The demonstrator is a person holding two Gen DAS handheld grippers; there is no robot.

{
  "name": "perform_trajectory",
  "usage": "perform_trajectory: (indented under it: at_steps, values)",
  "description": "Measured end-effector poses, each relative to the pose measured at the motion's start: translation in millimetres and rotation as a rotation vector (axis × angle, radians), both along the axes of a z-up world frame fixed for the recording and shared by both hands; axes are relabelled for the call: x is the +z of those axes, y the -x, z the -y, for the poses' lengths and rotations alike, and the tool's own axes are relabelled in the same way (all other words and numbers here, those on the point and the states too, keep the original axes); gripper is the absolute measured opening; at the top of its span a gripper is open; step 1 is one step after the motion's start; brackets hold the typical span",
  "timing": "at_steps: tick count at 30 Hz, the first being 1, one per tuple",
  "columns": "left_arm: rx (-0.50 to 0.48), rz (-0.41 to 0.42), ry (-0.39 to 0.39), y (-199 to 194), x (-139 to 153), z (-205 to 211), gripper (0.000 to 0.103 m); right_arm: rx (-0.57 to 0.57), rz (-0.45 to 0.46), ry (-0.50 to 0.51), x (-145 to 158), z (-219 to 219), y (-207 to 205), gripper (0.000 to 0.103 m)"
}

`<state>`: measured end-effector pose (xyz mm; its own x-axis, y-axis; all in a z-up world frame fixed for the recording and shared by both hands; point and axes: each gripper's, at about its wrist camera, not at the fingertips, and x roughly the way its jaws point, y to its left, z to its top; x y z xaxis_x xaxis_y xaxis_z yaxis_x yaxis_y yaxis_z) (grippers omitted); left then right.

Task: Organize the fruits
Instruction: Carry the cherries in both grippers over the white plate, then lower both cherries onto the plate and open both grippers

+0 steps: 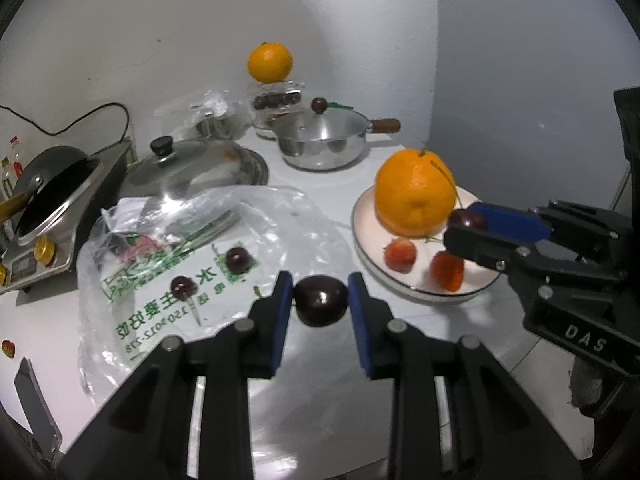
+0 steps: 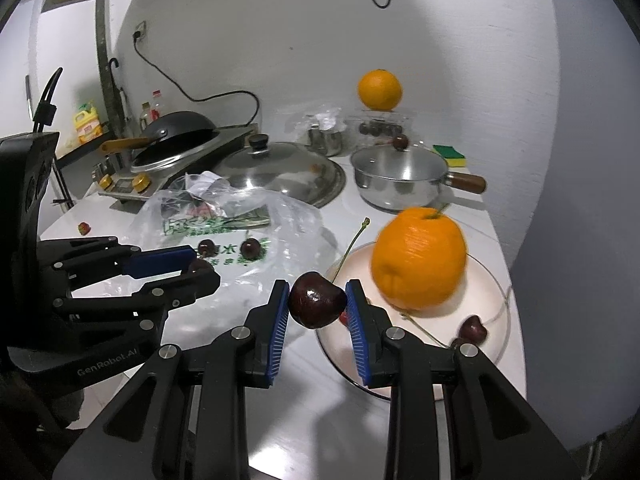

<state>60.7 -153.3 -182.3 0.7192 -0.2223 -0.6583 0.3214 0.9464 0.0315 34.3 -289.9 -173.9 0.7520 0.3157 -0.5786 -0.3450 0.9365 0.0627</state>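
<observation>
My left gripper (image 1: 320, 300) is shut on a dark cherry (image 1: 321, 301), held above the white table beside the plastic bag (image 1: 200, 280). My right gripper (image 2: 318, 304) is shut on another dark cherry (image 2: 317, 300) with a long stem, at the near edge of the white plate (image 2: 496, 288). The plate holds a big orange (image 2: 418, 258), a cherry (image 2: 472, 330) and, in the left wrist view, two strawberries (image 1: 400, 255). Two loose cherries (image 1: 238, 260) lie on the bag. The right gripper also shows in the left wrist view (image 1: 466, 226).
A steel pot (image 1: 324, 140) with a lid stands at the back, a second orange (image 1: 269, 62) on a clear cherry box behind it. A large pan lid (image 1: 192, 168), a cooker with a black wok (image 1: 52, 196), a sponge (image 2: 449, 156) and a stray strawberry (image 2: 83, 228) are around.
</observation>
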Motion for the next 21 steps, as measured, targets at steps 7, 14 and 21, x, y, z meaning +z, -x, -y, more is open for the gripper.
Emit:
perform_trajectory:
  at_steps: [7, 14, 21]
  values:
    - [-0.035, -0.002, -0.01, 1, -1, 24, 0.029, -0.037, -0.005, -0.006, -3, 27, 6, 0.031]
    - [-0.066, -0.016, -0.019, 1, -6, 50, 0.029, -0.066, -0.018, -0.017, -9, 52, 10, 0.031]
    - [-0.084, -0.028, -0.029, -2, -11, 68, 0.029, -0.086, -0.032, -0.026, -16, 71, 10, 0.031]
